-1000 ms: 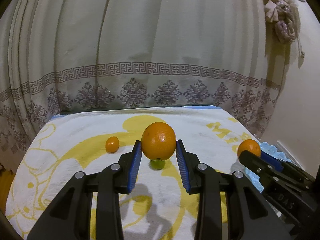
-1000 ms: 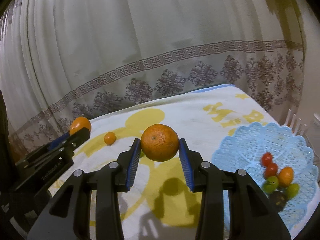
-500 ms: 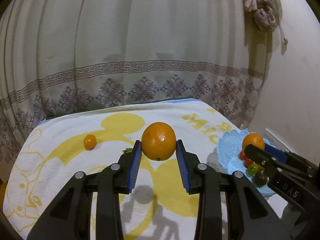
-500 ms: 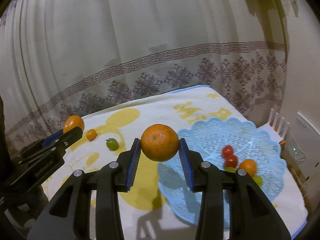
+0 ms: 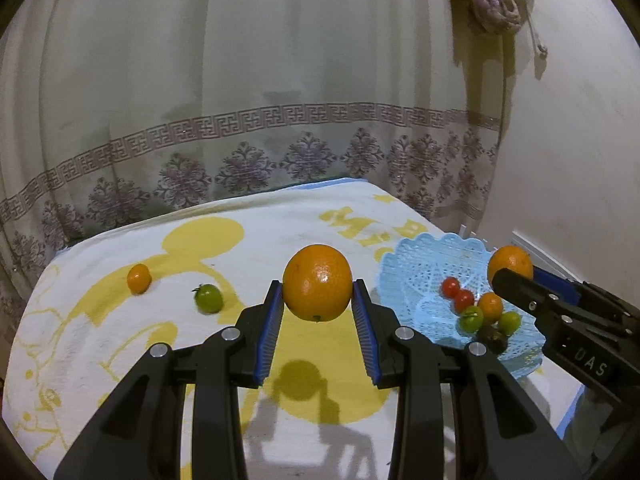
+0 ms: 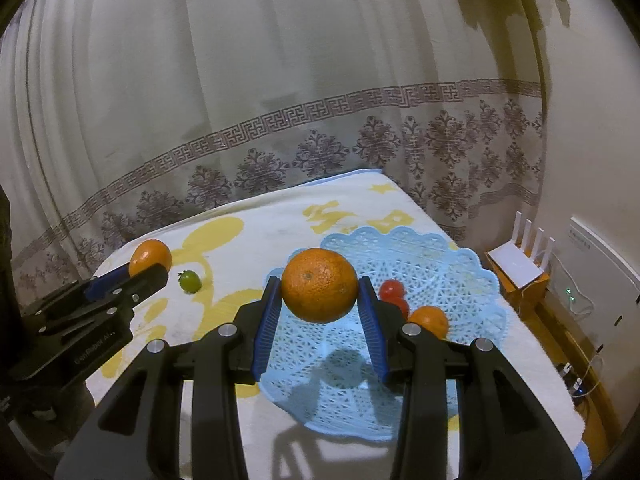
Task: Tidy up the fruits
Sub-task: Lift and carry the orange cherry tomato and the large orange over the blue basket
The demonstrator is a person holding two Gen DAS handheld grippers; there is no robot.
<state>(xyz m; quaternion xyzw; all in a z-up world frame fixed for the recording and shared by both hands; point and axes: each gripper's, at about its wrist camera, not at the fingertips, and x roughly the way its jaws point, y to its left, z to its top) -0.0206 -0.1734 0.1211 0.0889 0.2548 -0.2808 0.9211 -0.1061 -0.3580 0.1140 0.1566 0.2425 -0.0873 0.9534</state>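
Right gripper [image 6: 319, 304] clamps orange [image 6: 319, 285], hanging over near edge of blue basket [image 6: 460, 276]. Left gripper [image 5: 318, 304] clamps second orange [image 5: 318, 282]; basket lies off its right.

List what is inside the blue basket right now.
In the blue basket: two red tomatoes, a small orange, two green fruits and one dark fruit. The right gripper hides part of the basket's far side.

Bed [image 5: 100, 360] under a cartoon blanket [image 5: 280, 232], bearing a small orange [image 5: 139, 278] and green tomato [image 5: 208, 298] left of the left fingers [image 5: 272, 320], and a blue basket [image 6: 460, 280] lying beneath the right fingers [image 6: 370, 320].
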